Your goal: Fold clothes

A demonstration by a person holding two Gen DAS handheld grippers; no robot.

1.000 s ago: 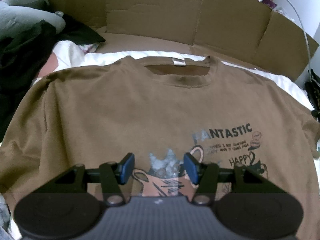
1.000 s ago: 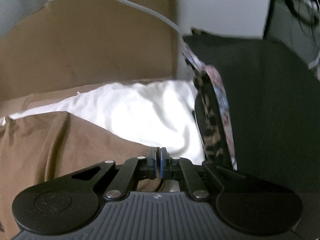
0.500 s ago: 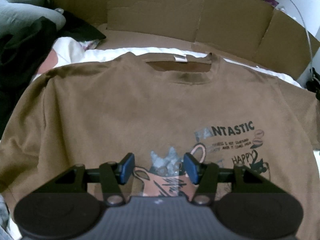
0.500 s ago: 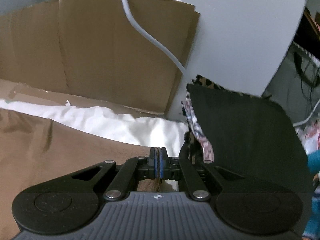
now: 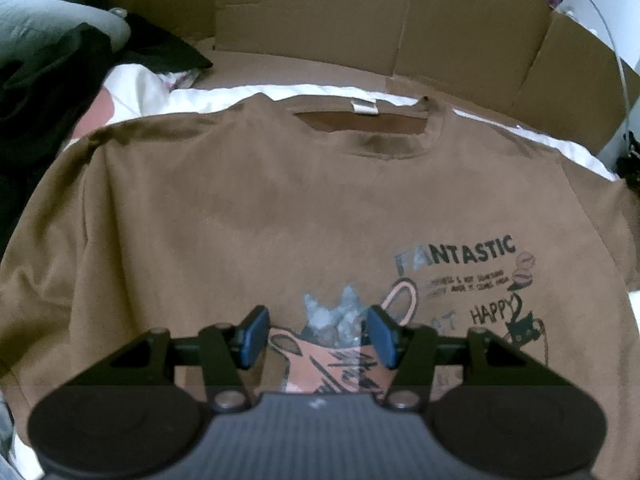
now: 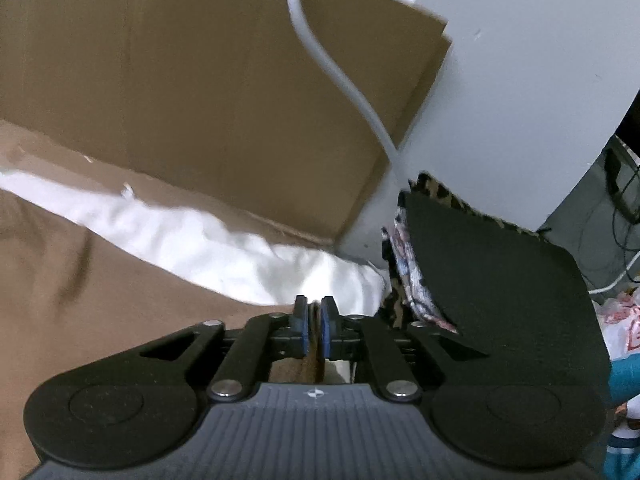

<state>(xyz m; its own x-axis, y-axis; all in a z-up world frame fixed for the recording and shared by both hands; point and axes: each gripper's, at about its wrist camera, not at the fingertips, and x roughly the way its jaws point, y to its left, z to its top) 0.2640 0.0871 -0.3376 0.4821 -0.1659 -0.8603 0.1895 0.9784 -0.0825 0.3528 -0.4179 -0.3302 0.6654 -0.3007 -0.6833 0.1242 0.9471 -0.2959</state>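
A brown T-shirt (image 5: 248,216) with a "FANTASTIC" print lies flat, front up, collar toward the cardboard wall. My left gripper (image 5: 316,334) hovers open above the print near the hem, with nothing between its blue pads. In the right wrist view my right gripper (image 6: 316,326) is at the shirt's right edge (image 6: 100,308). A thin fold of the brown fabric still sits between its pads, and the jaws are opening, with only a narrow gap showing.
White bedding (image 6: 224,252) lies under the shirt. Cardboard walls (image 5: 312,12) stand behind. Dark clothes (image 5: 44,92) pile up at the left. A black panel (image 6: 500,296) over patterned cloth borders the right, and a grey cable (image 6: 336,72) hangs over the cardboard.
The right gripper rolled and rose slightly with the shirt edge, and its pads have started to part. The left gripper and the shirt's body stayed put.
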